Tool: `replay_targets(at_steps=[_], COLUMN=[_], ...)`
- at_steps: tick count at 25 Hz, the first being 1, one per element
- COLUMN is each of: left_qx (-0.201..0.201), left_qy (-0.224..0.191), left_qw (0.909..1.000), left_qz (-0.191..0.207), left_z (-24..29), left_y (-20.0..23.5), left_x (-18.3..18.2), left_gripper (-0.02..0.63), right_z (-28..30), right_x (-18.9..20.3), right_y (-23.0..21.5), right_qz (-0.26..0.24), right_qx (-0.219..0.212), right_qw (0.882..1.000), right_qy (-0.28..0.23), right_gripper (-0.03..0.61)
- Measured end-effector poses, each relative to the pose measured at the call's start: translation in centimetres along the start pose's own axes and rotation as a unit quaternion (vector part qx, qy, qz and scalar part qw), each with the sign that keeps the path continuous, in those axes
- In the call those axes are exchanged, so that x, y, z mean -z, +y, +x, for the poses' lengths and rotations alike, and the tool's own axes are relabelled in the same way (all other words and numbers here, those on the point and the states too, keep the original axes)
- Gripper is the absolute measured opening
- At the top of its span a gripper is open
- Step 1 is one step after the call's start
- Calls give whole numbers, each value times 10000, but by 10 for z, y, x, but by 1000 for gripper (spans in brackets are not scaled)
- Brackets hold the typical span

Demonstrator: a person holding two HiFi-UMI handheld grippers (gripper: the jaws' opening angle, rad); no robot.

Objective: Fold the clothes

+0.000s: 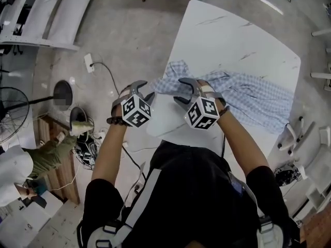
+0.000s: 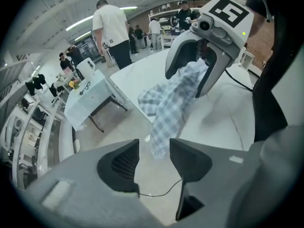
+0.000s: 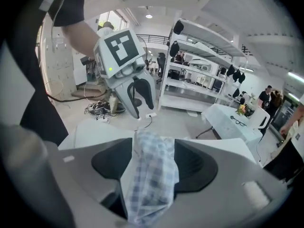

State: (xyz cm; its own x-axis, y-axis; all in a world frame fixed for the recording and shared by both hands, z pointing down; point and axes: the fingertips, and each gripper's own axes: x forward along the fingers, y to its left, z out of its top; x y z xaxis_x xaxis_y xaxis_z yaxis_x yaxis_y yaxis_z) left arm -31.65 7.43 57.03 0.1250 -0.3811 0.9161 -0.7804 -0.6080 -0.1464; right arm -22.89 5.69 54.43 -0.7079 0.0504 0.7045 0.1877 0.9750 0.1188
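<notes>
A blue-and-white checked shirt (image 1: 248, 94) lies spread across the white marble table (image 1: 227, 35), and its near end reaches the table's corner. My right gripper (image 1: 182, 92) is at that end. In the right gripper view its jaws stand wide with a bunch of the shirt (image 3: 149, 175) lying loosely between them. My left gripper (image 1: 144, 92) hovers just left of it, over the table's corner. Its jaws (image 2: 154, 148) are open and empty. The shirt (image 2: 166, 108) hangs beyond them from the right gripper (image 2: 190, 77). The left gripper (image 3: 140, 106) faces the right one.
The table's near corner sits right in front of my body, with bare floor to its left. A power strip (image 1: 89, 62), cables and a fan (image 1: 10, 112) are on that floor. Other tables (image 2: 90, 96), shelving (image 3: 199, 80) and people stand further off.
</notes>
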Motion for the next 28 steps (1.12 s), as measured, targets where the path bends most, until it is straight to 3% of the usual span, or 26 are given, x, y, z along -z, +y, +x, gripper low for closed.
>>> replay_targets(at_steps=[5,11,15,16,21,25,28], left_qx=[-34,199,504,607,875,1079,872], left_qy=[-379,-573,-415,-319,155,332,249], left_qw=[9982,9943,9917,9907,9872,9845,9874], left_qz=[461,873,1109,1179,1322,1338,1298], left_z=[5,33,56,64,96,102,99], left_y=[10,30,28,25,16,8,18], left_x=[-57,-106,-131,-134,-131,-125,-128], left_gripper=[204,146,152,181,192,44,34], right_z=[-41,-102,-116,-119,-124,-135,-139], right_x=[10,77,99,102,113,126,135], right_y=[-29,-52,-55,-55,-48,-50,-54], right_qz=[397,1391,1757,1840,2081,2286,2436], right_qx=[409,1058,1314,1364,1525,1610,1618], right_qw=[9984,9839,9748,9727,9655,9595,9555], right_qy=[28,364,409,376,343,356,391], right_gripper=[270,238,236,236,236,236,230])
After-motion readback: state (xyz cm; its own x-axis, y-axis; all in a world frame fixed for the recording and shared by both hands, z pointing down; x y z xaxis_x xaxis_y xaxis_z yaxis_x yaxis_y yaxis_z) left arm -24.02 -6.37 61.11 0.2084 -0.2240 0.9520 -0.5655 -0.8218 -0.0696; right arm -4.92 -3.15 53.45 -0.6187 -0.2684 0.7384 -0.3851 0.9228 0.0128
